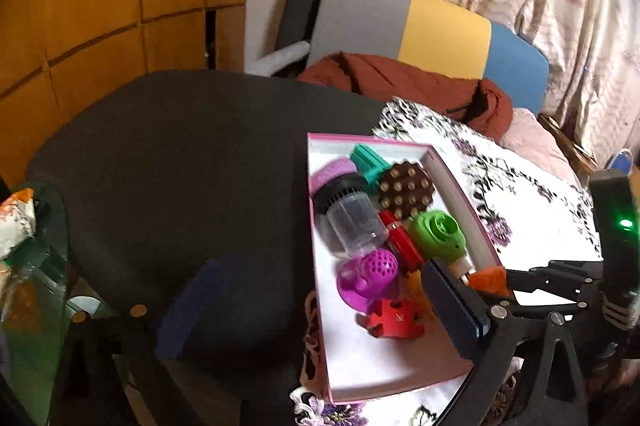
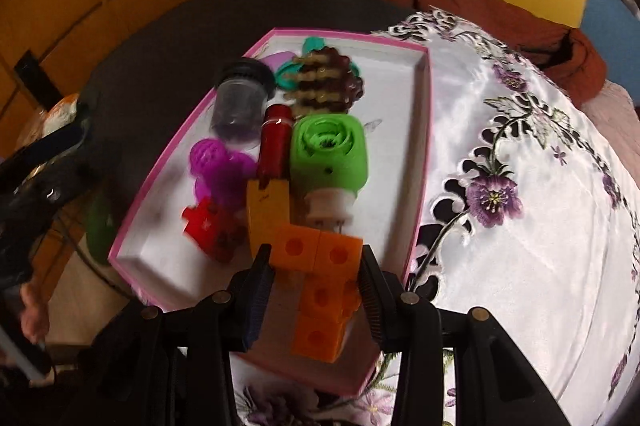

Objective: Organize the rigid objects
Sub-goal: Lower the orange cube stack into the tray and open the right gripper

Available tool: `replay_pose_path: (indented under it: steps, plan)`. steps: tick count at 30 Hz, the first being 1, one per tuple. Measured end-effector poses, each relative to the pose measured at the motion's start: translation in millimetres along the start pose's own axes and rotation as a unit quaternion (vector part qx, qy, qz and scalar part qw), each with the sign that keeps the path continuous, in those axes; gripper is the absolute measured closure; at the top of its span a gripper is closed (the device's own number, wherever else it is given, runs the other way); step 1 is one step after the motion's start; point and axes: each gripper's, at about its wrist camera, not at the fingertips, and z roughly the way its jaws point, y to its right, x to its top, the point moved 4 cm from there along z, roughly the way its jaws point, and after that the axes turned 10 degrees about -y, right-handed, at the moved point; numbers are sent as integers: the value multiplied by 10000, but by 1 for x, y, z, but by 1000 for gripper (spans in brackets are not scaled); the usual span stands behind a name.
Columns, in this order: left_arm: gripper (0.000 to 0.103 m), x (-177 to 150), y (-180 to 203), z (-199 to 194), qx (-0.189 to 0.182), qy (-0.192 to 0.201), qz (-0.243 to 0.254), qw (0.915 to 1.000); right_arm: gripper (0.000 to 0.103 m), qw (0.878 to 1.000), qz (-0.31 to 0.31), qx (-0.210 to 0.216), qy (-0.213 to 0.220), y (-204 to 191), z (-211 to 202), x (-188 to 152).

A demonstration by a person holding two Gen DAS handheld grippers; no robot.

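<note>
A pink-rimmed white box (image 2: 420,153) (image 1: 456,185) lies on the tablecloth and holds several toys: a clear jar with black lid (image 2: 240,101) (image 1: 354,222), a green plug-like piece (image 2: 328,149) (image 1: 436,232), a brown studded disc (image 1: 406,189), a purple perforated piece (image 2: 218,157) (image 1: 370,276), a red piece (image 2: 208,226) (image 1: 390,318) and a yellow block (image 2: 268,214). My right gripper (image 2: 316,290) is shut on an orange block piece (image 2: 320,290) over the box's near end. My left gripper (image 1: 304,306) is open beside the box's left side, one finger (image 1: 452,306) over the box.
A white cloth with purple flowers (image 2: 520,226) covers the table right of the box. A black chair back (image 1: 180,165) stands left of the box. A rust-coloured cloth (image 1: 400,81) and a grey, yellow and blue cushion (image 1: 440,29) lie behind. A glass shelf (image 1: 32,266) is far left.
</note>
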Motion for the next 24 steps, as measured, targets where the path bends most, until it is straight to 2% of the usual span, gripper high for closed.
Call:
replay_pose_path:
  steps: [5, 8, 13, 15, 16, 17, 24]
  plan:
    - [0, 6, -2, -12, 316, 191, -139, 9992, 60, 9979, 593, 27, 257, 13, -1, 1]
    - [0, 8, -4, -15, 532, 202, -251, 9981, 50, 9972, 630, -86, 401, 15, -4, -6]
    - [0, 5, -6, -18, 653, 169, -390, 9970, 48, 9961, 673, -102, 557, 15, -16, -19]
    - [0, 3, -5, -20, 740, 181, -388, 9963, 38, 9939, 723, -190, 809, 12, -26, -24]
    - [0, 2, -5, -22, 778, 198, -397, 9960, 25, 9930, 739, -237, 888, 14, -26, -20]
    - [0, 1, -4, -23, 792, 205, -405, 9958, 22, 9917, 751, -281, 1001, 14, -30, -21]
    - [0, -6, -5, -28, 858, 136, -553, 9947, 22, 9783, 1179, -598, 1598, 15, -63, -25]
